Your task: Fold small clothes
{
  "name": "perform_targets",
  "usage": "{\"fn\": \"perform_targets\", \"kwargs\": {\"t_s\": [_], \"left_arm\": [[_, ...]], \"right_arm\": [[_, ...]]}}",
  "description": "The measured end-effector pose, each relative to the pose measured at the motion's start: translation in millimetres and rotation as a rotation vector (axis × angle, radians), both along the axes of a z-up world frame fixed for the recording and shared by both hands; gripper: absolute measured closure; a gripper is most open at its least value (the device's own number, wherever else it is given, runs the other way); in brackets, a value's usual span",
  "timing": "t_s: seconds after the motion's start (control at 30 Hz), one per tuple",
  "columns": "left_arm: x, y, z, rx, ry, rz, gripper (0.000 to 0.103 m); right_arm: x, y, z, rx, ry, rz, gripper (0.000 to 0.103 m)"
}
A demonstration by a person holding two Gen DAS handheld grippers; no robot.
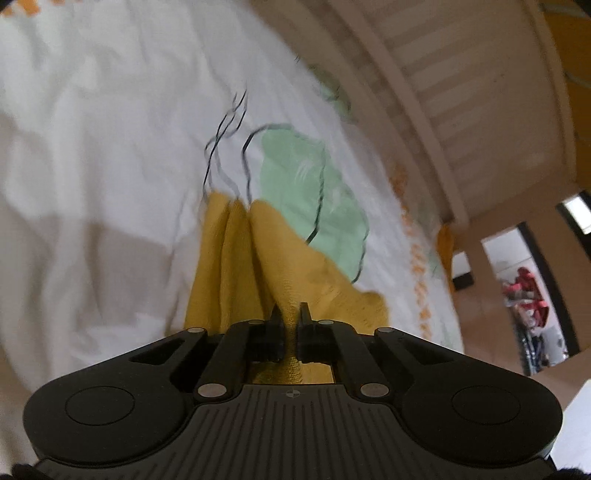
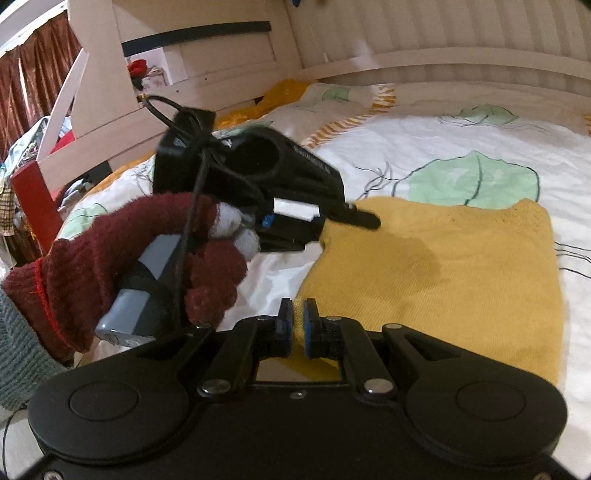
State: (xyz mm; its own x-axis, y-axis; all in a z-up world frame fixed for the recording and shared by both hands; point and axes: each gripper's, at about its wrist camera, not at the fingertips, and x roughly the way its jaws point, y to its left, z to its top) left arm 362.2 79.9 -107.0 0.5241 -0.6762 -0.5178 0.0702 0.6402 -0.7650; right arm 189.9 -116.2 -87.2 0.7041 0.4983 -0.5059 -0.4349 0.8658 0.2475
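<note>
You are pinching the yellow knit garment [image 1: 258,266] in your left gripper [image 1: 290,314]: its jaws are standing close together with a ridge of the cloth bunched between them, and folds of the yellow fabric are trailing away from the tips toward the far side. In the right wrist view that same gripper [image 2: 360,218] is showing with its dark fingertips sitting on the garment's far left corner, while your left hand [image 2: 122,258], in a dark red knit glove with grey fingertips, is wrapping around its handle.

Your right gripper [image 2: 298,320] is sitting at the near left edge of the garment [image 2: 443,273]; its blue-padded jaws are nearly together with only a thin gap, and whether any cloth is caught between them cannot be told. The rest of the garment is lying mostly flat, spreading out to the right and far side of these jaws.

The cloth is lying on a rumpled white bedsheet [image 2: 369,147] printed with green leaves [image 2: 476,181] outlined in dark lines. A pale slatted headboard [image 2: 443,33] is running along the far side. At the far left, a red curtain [image 2: 33,62] is hanging beside cluttered shelves, and a black cord [image 2: 192,206] is dangling across your left gripper's body
</note>
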Motion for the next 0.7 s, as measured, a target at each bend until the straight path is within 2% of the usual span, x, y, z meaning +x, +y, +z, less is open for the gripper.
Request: {"fn": "perform_targets", "kwargs": {"t_s": [0.1,0.13,0.2,0.27,0.3,0.33,0.37,0.4,0.43,0.5,0.53,0.57,0.6,0.7], "left_arm": [[1.4,-2.7,1.7,0.105,-0.015,0.007,0.098],[3.7,-4.6,-2.4,0.131,0.002,0.014,0.098],[10.0,-2.1,-16.0,0.138,0.073,0.011,0.096],[12.3,3.7,-24.2,0.106,0.104,0.012,0.095],[12.8,5.7,-24.4,0.092,0.109,0.017,0.095],[12.8,7.4,-22.9,0.087,0.107,0.020,0.094],[11.5,8.3,-20.9,0.093,0.099,0.020,0.092],[10.0,8.5,-18.5,0.100,0.086,0.018,0.088],[8.9,9.2,-16.3,0.105,0.074,0.013,0.083],[3.0,12.2,-9.9,0.106,0.047,0.014,0.059],[0.1,12.6,-5.6,0.108,0.027,0.015,0.053],[-3.0,13.1,-1.0,0.114,0.004,0.013,0.038],[-6.0,13.0,2.8,0.125,-0.015,0.013,0.028],[-14.1,12.7,9.9,0.141,-0.046,0.017,0.027]], "right_arm": [[7.5,9.7,-6.4,-0.024,0.020,0.017,0.089],[11.7,11.7,-11.9,-0.031,0.043,0.024,0.084],[20.3,15.9,-23.2,-0.051,0.112,0.033,0.080],[22.8,15.3,-31.1,-0.044,0.154,0.036,0.075],[21.5,12.8,-30.9,-0.029,0.156,0.038,0.067],[19.9,9.3,-29.1,-0.007,0.158,0.049,0.053],[17.9,5.9,-26.8,0.013,0.158,0.058,0.046],[14.9,0.8,-25.1,0.030,0.154,0.065,0.036],[12.0,-3.3,-21.5,0.042,0.147,0.066,0.032],[9.3,-13.2,-12.8,0.060,0.131,0.053,0.029],[8.6,-19.2,-7.2,0.072,0.122,0.038,0.024],[8.7,-26.9,-2.2,0.090,0.113,0.016,0.022],[9.1,-36.1,1.7,0.110,0.107,-0.008,0.016],[16.7,-63.4,9.4,0.163,0.104,-0.094,0.011]]}}
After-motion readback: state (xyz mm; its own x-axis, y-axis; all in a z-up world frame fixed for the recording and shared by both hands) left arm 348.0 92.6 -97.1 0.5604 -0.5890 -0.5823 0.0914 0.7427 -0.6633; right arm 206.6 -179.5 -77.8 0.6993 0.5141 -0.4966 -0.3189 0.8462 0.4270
